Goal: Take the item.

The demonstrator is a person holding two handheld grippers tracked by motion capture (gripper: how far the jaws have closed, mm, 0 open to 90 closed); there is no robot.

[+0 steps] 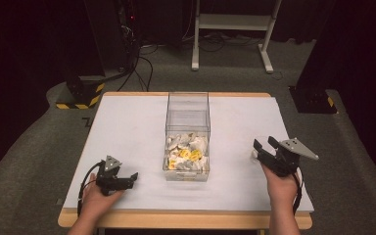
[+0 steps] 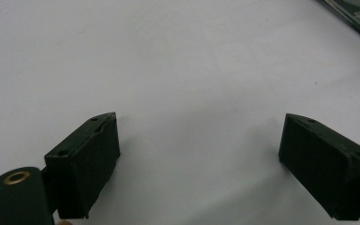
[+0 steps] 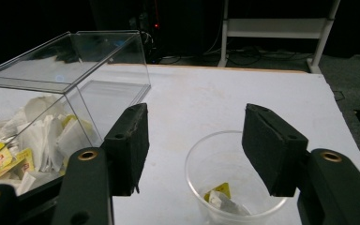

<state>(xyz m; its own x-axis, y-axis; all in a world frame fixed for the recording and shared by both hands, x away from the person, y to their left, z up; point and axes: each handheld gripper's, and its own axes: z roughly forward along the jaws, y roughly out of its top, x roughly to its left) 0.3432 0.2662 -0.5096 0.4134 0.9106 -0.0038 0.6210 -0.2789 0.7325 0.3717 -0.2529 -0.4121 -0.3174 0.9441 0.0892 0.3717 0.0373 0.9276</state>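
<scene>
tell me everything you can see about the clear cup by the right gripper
The clear cup looks like thin see-through plastic, round-rimmed, standing upright on the white table right of the clear box. A tea bag with a yellow tag lies at its bottom. The right gripper has open jaws either side of it, not pressing.

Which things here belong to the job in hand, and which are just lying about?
In the job:
- clear cup with a tea bag inside
- clear box of tea bags
- right tool, open above the cup
- left tool, open

Lying about:
- white stand
- floor cables
</scene>
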